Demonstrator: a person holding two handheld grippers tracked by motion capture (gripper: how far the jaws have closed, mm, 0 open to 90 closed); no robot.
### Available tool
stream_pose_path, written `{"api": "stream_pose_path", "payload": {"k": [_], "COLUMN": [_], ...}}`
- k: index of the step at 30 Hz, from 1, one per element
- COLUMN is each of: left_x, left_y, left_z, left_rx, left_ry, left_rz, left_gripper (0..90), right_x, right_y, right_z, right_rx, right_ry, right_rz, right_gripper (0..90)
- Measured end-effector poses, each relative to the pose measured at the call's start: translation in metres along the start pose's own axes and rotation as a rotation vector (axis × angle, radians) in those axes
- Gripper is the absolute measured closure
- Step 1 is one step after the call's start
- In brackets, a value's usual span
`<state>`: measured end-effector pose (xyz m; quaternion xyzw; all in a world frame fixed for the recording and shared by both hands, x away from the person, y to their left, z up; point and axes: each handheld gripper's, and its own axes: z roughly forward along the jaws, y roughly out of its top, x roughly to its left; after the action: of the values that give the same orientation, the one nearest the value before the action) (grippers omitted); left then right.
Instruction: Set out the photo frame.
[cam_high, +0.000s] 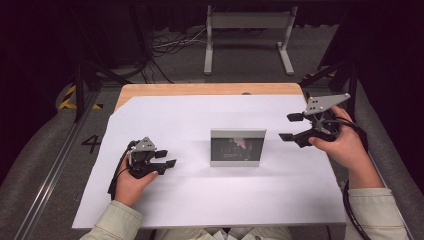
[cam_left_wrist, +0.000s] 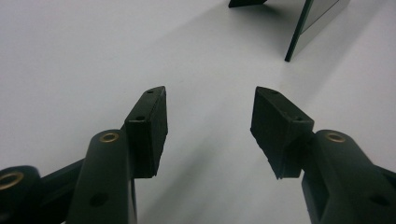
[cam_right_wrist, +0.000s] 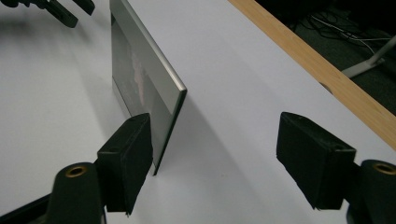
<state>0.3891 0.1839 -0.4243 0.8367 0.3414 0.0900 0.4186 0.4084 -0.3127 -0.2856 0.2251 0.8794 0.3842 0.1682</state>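
While the picture frame (cam_high: 238, 147) stood upright mid-counter (cam_high: 200, 200), ungrasped, the right hand-held gripper (cam_high: 290, 126) gaped at its three o'clock, the left hand-held gripper (cam_high: 165, 158) open at nine; gripping remained.

Open white sheet (cam_high: 200, 200) all around the upright photo frame (cam_high: 237, 148)

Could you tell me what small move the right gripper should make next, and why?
Probably ease the right gripper a little further toward the picture frame, so its open fingers straddle the frame's near edge. The frame stands upright, untouched, and the left gripper rests open and apart.
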Motion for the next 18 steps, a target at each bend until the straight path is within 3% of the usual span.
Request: {"api": "stream_pose_path", "payload": {"k": [10,18], "left_x": [0.001,0.002], "left_y": [0.0,-0.001], "left_z": [0.0,0.001], "left_rx": [-0.003,-0.001], "left_ry": [0.007,0.016], "left_rz": [-0.003,0.001], "left_gripper": [46.6,46.5], "right_x": [-0.008,-0.011], "right_y": [-0.034,-0.06], "right_z": [-0.002,0.006], "right_rx": [-0.022,0.0], "right_ry": [-0.021,-0.022], "right_rz": [0.061,0.1], "right_gripper": [27.3,27.1]}}
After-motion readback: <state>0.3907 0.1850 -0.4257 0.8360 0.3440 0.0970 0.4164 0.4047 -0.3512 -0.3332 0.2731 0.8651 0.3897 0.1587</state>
